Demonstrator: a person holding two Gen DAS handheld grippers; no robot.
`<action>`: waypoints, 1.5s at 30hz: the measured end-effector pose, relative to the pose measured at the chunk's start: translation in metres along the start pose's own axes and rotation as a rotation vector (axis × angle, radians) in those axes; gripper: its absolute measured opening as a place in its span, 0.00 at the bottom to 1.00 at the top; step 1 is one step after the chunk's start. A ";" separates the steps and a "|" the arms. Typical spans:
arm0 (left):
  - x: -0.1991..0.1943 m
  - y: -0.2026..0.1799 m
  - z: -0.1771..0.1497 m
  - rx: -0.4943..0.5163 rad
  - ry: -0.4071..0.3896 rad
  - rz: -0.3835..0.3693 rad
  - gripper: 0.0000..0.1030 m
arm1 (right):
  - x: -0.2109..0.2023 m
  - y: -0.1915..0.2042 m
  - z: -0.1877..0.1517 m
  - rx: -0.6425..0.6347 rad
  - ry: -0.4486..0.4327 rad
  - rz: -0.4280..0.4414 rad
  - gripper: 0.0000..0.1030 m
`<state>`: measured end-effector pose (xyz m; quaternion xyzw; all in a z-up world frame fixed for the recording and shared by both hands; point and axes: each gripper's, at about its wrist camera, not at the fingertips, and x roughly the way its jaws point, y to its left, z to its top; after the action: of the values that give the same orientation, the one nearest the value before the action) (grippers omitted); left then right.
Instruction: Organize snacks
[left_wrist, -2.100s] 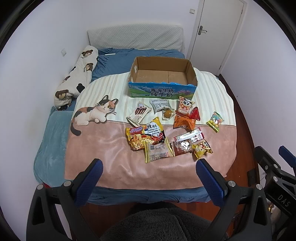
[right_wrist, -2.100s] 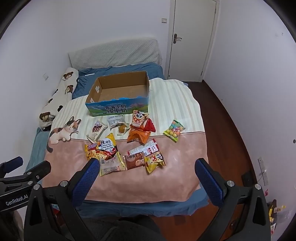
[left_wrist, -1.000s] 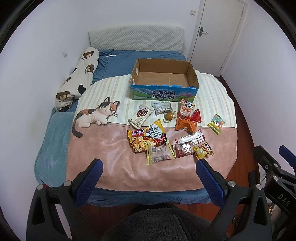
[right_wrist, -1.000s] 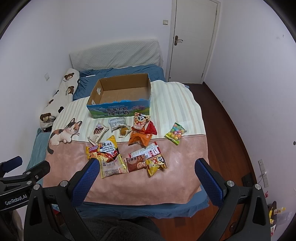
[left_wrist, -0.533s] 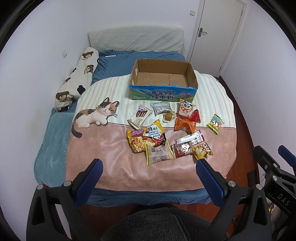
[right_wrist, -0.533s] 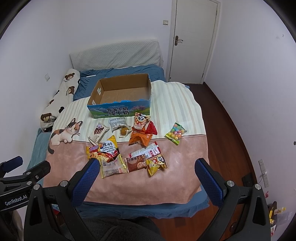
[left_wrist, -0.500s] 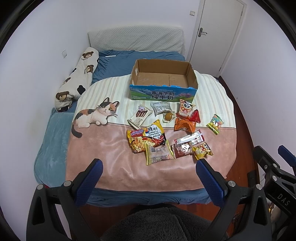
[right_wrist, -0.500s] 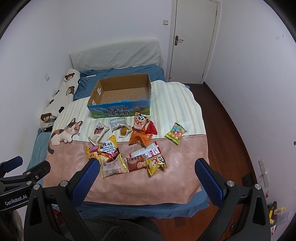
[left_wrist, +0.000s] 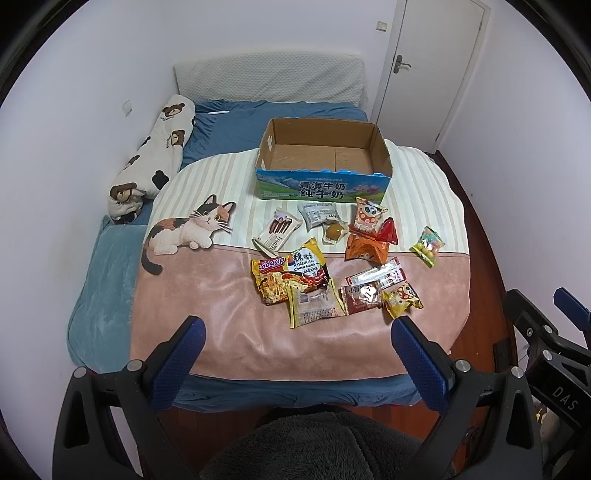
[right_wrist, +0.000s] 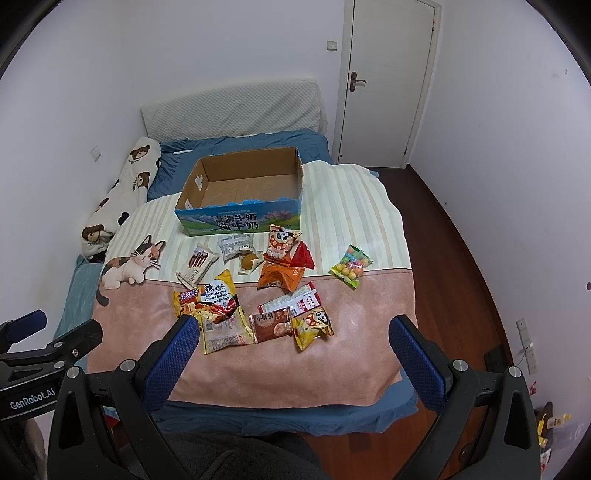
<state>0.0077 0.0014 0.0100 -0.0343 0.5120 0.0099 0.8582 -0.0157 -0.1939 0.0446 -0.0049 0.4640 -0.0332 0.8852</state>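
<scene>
Left gripper (left_wrist: 295, 328): fingers wide apart, holding nothing, bottom of frame
Right gripper (right_wrist: 293, 326): likewise spread, empty
Snacks (left_wrist: 334, 258): scattered mid-frame on the cat-print blanket (left_wrist: 229, 314); none boxed
Cardboard box (left_wrist: 323, 184): upper centre (open), just beyond them

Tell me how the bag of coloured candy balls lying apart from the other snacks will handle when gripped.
The candy bag looks like thin clear film, so probably floppy and crinkly. The round balls inside may shift under the pads. It seems light; a corner pinch may let it dangle.
</scene>
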 end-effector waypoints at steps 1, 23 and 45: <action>0.000 -0.001 0.000 0.000 0.000 0.000 1.00 | 0.000 0.000 0.001 0.000 -0.001 -0.001 1.00; 0.070 0.011 0.020 0.008 -0.006 0.112 1.00 | 0.065 -0.010 0.000 0.112 0.128 0.062 1.00; 0.369 -0.028 0.021 0.873 0.241 0.207 1.00 | 0.375 0.000 -0.062 0.575 0.624 0.298 0.91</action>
<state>0.2028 -0.0321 -0.3029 0.3804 0.5653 -0.1250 0.7212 0.1463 -0.2162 -0.2987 0.3187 0.6761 -0.0327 0.6635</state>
